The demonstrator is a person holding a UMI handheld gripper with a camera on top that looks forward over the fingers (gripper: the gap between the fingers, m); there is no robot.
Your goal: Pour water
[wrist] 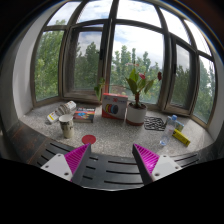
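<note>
Beyond the spread, empty fingers [112,160], a cup [66,126] and bottle [168,136] stand apart on the table [120,140]; approach step, next move probably reaching for the bottle.

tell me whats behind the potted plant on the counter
Behind the potted plant stand the bay window panes, with green trees outside. The pot hides the sill directly behind it. The gripper is open, its fingers well short of the plant, holding nothing.
</note>
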